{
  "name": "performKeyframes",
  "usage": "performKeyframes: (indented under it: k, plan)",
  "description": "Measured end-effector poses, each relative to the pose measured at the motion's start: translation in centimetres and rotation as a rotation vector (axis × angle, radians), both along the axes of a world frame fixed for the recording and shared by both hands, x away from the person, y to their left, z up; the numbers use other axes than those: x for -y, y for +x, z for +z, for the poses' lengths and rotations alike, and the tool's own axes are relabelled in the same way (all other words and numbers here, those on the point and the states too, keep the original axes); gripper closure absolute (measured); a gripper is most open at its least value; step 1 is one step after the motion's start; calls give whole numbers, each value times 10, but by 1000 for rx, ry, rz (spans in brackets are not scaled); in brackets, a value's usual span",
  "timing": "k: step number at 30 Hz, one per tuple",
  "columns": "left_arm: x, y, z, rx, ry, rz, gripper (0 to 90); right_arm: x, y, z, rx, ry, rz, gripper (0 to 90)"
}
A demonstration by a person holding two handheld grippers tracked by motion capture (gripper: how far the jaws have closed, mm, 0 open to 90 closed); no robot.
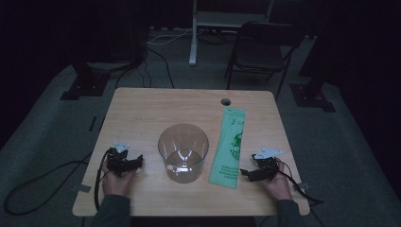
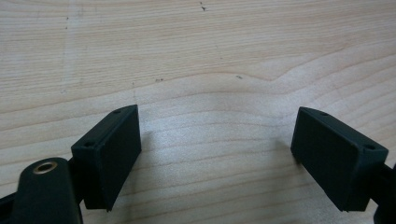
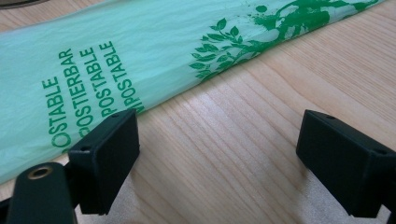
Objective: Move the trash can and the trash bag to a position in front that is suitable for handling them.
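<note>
Wooden table (image 1: 142, 113), flat green bag (image 1: 230, 146)

Dim lab-like room: wooden table (image 1: 142, 109), folding chair (image 1: 260, 52), floor cables (image 1: 156, 52).

The high view looks forward and down from the person's side, taking in the whole desk (image 1: 142, 106) from well above. The left gripper view sits close over bare wood, looking along its own jaws. The right gripper view, equally close, faces the green bag (image 3: 140, 56), which the high view shares, lying flat right of centre (image 1: 229, 146).
</note>
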State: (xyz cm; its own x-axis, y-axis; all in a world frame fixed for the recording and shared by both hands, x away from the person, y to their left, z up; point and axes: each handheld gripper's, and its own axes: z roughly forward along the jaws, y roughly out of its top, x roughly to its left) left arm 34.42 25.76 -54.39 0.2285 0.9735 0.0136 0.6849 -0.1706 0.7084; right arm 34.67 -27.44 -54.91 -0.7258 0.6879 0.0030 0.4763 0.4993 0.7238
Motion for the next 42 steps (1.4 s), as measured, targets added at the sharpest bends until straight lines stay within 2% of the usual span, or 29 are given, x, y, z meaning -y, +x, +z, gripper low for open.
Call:
performKeyframes:
  k: [2, 4, 6, 7, 8, 12, 16, 18, 20, 25, 31, 36, 40, 42]
  plan:
    - [0, -1, 0, 1, 1, -4, 184, -2, -1, 0, 1, -1, -4, 125]
    - [1, -6, 1, 19, -4, -23, 272, -4, -3, 0, 1, -1, 5, 141]
    - [2, -9, 1, 26, -9, -30, 337, -5, -7, 1, 6, 7, 3, 212]
    - [2, -9, 1, 26, -9, -30, 343, -5, -7, 1, 6, 7, 3, 212]
    - [2, -9, 1, 26, -9, -31, 343, -4, -9, 1, 11, 16, 5, 265]
    - [2, -11, 1, 27, -8, -38, 345, -6, -12, 2, 19, 24, -22, 376]
    - [2, -12, 1, 28, -7, -43, 370, -8, -15, 5, 9, 18, -48, 502]
    - [2, -12, 1, 27, -7, -44, 370, -7, -16, 7, -9, 34, -56, 526]
    - [2, -12, 1, 27, -7, -44, 370, -7, -19, 10, -9, 37, -67, 558]
    - [2, -12, 1, 28, -8, -43, 369, -15, -28, 16, -18, 40, -80, 589]
    - [3, -12, 1, 26, -8, -43, 357, -37, -39, 15, -50, 23, -71, 591]
    - [3, -12, 1, 26, -8, -44, 353, -45, -46, 16, -67, 24, -115, 582]
    - [3, -12, 1, 25, -7, -44, 345, -48, -52, 13, -91, 59, -141, 570]
    - [3, -12, 1, 25, -7, -44, 342, -52, -52, 11, -97, 60, -147, 565]
